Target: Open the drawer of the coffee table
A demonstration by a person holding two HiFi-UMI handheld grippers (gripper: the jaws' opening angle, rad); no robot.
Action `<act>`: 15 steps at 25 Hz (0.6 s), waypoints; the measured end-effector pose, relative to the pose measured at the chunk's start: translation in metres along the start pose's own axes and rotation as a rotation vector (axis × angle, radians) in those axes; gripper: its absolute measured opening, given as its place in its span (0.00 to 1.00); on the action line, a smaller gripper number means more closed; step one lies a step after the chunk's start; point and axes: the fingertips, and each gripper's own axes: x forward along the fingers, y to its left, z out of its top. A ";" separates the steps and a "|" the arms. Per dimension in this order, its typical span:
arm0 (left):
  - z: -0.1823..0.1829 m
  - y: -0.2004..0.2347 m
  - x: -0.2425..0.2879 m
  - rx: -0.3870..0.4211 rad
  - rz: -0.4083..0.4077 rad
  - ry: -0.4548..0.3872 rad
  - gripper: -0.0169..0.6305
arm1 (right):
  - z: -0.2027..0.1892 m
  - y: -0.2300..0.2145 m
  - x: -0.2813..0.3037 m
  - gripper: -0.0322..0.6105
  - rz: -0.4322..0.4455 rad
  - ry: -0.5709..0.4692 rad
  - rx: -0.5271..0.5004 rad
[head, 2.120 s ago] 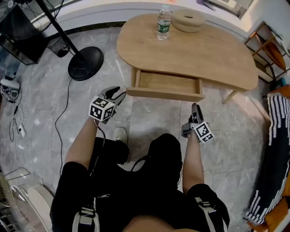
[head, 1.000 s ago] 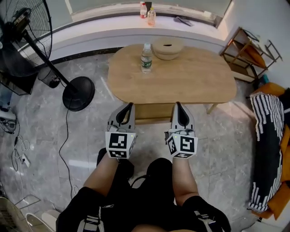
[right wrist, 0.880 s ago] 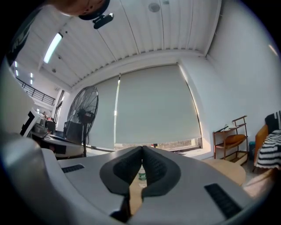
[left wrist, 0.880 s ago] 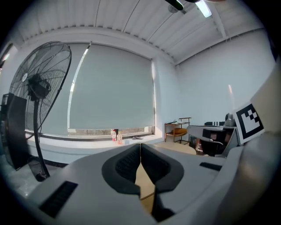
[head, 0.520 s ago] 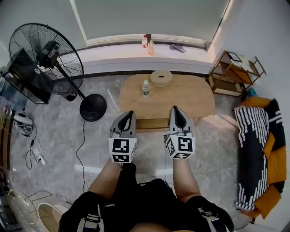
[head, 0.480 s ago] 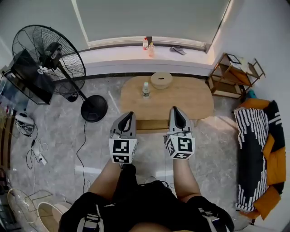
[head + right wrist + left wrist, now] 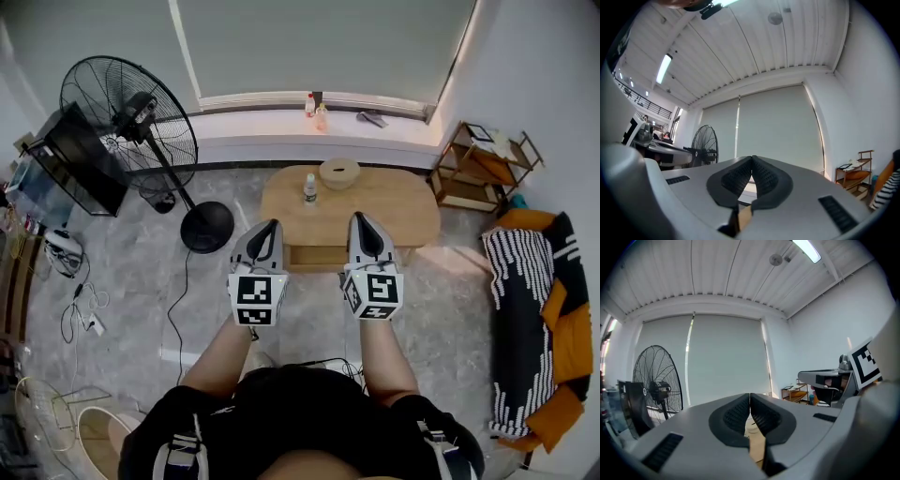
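Drawer (image 7: 317,255) looks pulled out on the near side of the coffee table (image 7: 394,202), mid-room. Left claw (image 7: 272,225) and right claw (image 7: 357,217) are both clenched on nothing, level, high above the drawer and well apart from it.

Judged: opening done. Any further pull means coming down to the drawer front.

Table carries a bottle (image 7: 309,188). Grey stone floor (image 7: 141,281); fan (image 7: 131,112) far left.

The left gripper (image 7: 273,225) and right gripper (image 7: 355,217) each hide 1 end of the drawer front (image 7: 317,256).
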 end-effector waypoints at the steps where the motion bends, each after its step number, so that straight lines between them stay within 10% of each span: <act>1: 0.003 0.002 -0.006 0.002 0.001 -0.007 0.06 | 0.001 0.005 -0.004 0.07 0.000 -0.002 0.000; 15: 0.005 0.024 -0.057 -0.022 -0.014 -0.033 0.06 | 0.012 0.058 -0.029 0.07 0.013 -0.017 -0.027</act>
